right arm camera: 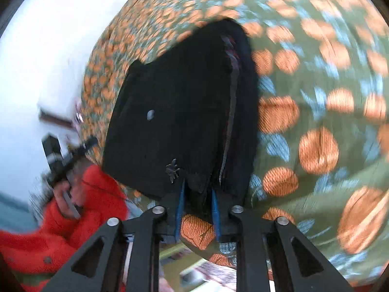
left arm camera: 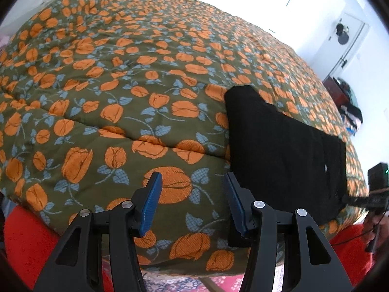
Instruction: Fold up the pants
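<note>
Right gripper (right arm camera: 197, 192) pinching black pants (right arm camera: 175, 112); left gripper (left arm camera: 192, 189) spread.

R wrist view motion-blurred: quilt (right arm camera: 316, 97) smeared. Pants (right arm camera: 175, 112) near edge hidden btwn right hand-held gripper (right arm camera: 197, 194) fingers. Bed (left arm camera: 121, 85) cut off at left frame edge.

Black pants (left arm camera: 284, 146) are folded into a compact stack near the bed's edge, layered edges showing on one side, small light spot on top.

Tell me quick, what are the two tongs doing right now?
Left tongs: open, holding nothing, above the floral quilt.
Right tongs: closed on the black pants edge.
</note>
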`<state>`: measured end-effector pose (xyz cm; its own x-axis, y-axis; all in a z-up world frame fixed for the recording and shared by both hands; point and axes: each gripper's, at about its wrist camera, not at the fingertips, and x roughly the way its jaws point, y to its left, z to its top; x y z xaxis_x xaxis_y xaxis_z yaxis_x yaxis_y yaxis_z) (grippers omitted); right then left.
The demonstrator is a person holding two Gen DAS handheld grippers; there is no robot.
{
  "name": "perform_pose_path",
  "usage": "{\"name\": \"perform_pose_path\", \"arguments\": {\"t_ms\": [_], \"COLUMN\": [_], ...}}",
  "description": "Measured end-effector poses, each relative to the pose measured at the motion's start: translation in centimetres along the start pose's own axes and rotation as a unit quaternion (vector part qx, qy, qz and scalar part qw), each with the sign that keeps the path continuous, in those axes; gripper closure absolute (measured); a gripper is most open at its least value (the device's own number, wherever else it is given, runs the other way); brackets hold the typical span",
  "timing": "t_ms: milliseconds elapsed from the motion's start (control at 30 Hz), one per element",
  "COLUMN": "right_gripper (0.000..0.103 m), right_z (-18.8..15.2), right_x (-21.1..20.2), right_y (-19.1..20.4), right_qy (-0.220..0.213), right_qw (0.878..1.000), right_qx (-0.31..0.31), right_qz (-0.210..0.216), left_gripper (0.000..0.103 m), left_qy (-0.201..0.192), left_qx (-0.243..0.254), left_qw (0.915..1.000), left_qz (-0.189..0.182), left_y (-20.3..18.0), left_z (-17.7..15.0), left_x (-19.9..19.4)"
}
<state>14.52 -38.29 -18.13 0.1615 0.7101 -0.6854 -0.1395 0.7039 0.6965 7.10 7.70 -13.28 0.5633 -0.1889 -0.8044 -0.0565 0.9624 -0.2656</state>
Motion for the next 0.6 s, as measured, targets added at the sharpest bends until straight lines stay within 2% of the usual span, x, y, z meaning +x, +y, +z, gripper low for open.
{"name": "perform_pose_path", "arguments": {"t_ms": [33, 67, 167, 400, 433, 467, 500, 600], "right_gripper": [0.068, 0.066, 0.066, 0.066, 0.073, 0.092, 0.092, 0.093], "right_z": [0.1, 0.3, 1.0, 0.9, 0.7, 0.7, 0.6, 0.4], "right_x": [-0.5, -1.5, -3.3, -1.9, -1.0, -0.8, -0.5, -1.9], "right_y": [0.0, 0.1, 0.8, 3.9, 4.5, 4.6, 5.3, 7.5], "right_qy": [-0.009, -0.022, -0.032, -0.004, 0.006, 0.014, 0.023, 0.018], "right_qw": [1.000, 1.000, 0.999, 0.995, 0.993, 0.990, 0.985, 0.976], "right_qx": [0.002, 0.001, -0.007, -0.075, -0.086, -0.099, -0.122, -0.162], "right_qz": [0.004, 0.000, -0.017, -0.068, -0.077, -0.097, -0.123, -0.141], "left_gripper": [0.049, 0.049, 0.049, 0.049, 0.049, 0.049, 0.049, 0.049], "left_qy": [-0.001, -0.001, 0.001, 0.001, 0.002, 0.002, 0.002, -0.006], "left_qx": [0.004, 0.005, -0.001, -0.002, -0.001, 0.000, 0.001, 0.008], "left_qw": [1.0000, 1.0000, 1.0000, 1.0000, 1.0000, 1.0000, 1.0000, 0.9999], "left_qz": [0.000, 0.000, -0.001, 0.000, 0.000, 0.001, 0.001, 0.000], "left_y": [-0.1, -0.1, 0.0, 0.1, 0.1, 0.1, 0.0, -0.3], "left_z": [-0.1, -0.1, 0.0, 0.0, -0.1, -0.1, -0.1, -0.2], "left_x": [-0.1, -0.1, 0.1, 0.1, 0.2, 0.2, 0.0, -0.6]}}
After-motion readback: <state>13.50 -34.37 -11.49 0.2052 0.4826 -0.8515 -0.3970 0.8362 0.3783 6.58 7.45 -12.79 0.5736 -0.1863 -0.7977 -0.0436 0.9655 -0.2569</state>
